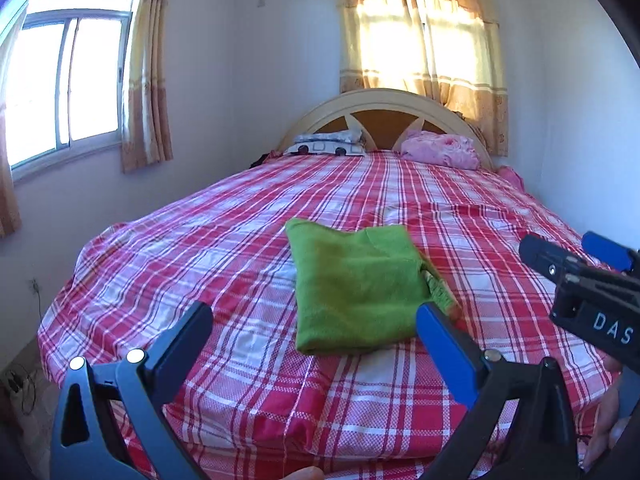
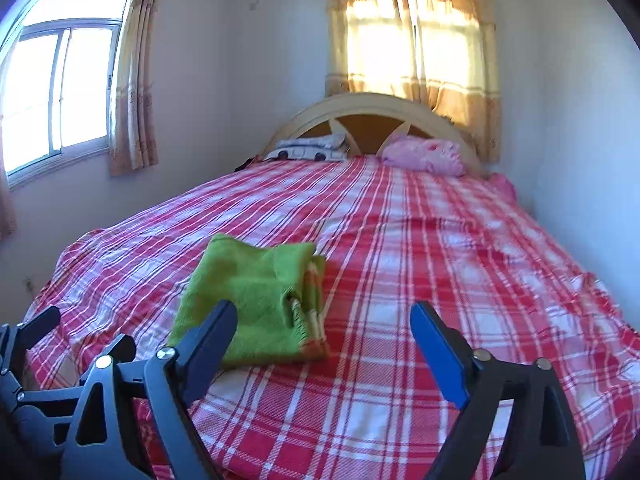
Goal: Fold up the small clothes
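A small green garment [image 1: 356, 288] lies folded into a rough rectangle on the near half of the bed [image 1: 248, 216], flat on the red-and-white plaid sheet [image 1: 460, 200]. Its right edge shows stacked layers, with a strip of pale striped trim peeking out along that side; in the right wrist view the same layered edge faces the camera [image 2: 256, 300].

The left gripper [image 1: 314, 332] hangs just short of the garment's near edge with its jaws wide apart and nothing between them. One finger is dark, the other carries a blue pad, and the blue one overlaps the cloth's near right corner in the left wrist view; whether it touches the fabric cannot be told. The right gripper [image 2: 324, 326] is likewise spread open and empty, held to the right of the garment over bare plaid sheet, its dark finger crossing the cloth's near edge in its own view. From the left wrist view the right gripper's body shows at the right edge [image 1: 580, 276], marked with the white letters "DAS".

At the head of the bed, a patterned white pillow [image 1: 326, 144] sits to the left and a bunched pink blanket [image 1: 440, 150] to the right, both against a cream arched headboard [image 1: 384, 100]. Behind it a sunlit window is covered by yellow-orange curtains [image 1: 420, 40]. A second window [image 1: 68, 80] with sliding panes sits in the left wall.
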`<state>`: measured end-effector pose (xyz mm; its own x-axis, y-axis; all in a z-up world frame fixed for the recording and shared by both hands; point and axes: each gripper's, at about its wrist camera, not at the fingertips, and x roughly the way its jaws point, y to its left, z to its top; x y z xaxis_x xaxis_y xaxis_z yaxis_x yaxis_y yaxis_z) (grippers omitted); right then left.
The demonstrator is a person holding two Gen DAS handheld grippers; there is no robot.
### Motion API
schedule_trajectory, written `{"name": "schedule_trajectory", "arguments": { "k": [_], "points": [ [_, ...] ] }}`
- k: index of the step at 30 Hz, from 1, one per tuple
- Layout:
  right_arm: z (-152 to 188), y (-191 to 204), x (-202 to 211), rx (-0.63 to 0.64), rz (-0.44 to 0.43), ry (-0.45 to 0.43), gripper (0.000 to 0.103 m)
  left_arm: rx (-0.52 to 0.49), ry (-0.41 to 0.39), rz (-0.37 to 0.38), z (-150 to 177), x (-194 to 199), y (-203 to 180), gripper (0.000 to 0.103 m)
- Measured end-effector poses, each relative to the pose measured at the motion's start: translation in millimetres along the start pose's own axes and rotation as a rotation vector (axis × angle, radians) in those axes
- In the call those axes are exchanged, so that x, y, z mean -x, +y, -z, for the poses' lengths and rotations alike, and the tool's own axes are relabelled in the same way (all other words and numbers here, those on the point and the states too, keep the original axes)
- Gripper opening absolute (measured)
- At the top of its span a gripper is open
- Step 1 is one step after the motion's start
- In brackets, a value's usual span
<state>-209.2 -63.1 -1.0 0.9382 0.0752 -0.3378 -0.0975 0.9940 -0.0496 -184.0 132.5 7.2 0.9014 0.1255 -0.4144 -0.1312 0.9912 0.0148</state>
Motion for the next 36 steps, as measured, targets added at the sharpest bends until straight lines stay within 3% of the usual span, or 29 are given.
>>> {"name": "schedule_trajectory", "arguments": {
  "k": [6, 14, 25, 36],
  "points": [
    [-2.0, 1.3, 3.4, 0.008, 0.021, -0.005, 0.091, -0.006, 0.006, -0.001, 0.9, 0.8, -4.1, 0.103],
    [-3.4, 3.2, 7.0, 0.013, 0.037, -0.020, 0.091, -0.012, -0.021, -0.084, 0.3, 2.8, -2.1, 0.103],
    [-5.4, 4.1, 12.0, 0.007, 0.045, -0.036, 0.091, -0.007, -0.010, -0.114, -0.7, 1.0, 0.6, 0.103],
    [-4.6, 3.4, 12.5, 0.003, 0.043, -0.037, 0.091, -0.042, -0.022, -0.087, -1.0, 2.4, -5.5, 0.103]
  ]
}}
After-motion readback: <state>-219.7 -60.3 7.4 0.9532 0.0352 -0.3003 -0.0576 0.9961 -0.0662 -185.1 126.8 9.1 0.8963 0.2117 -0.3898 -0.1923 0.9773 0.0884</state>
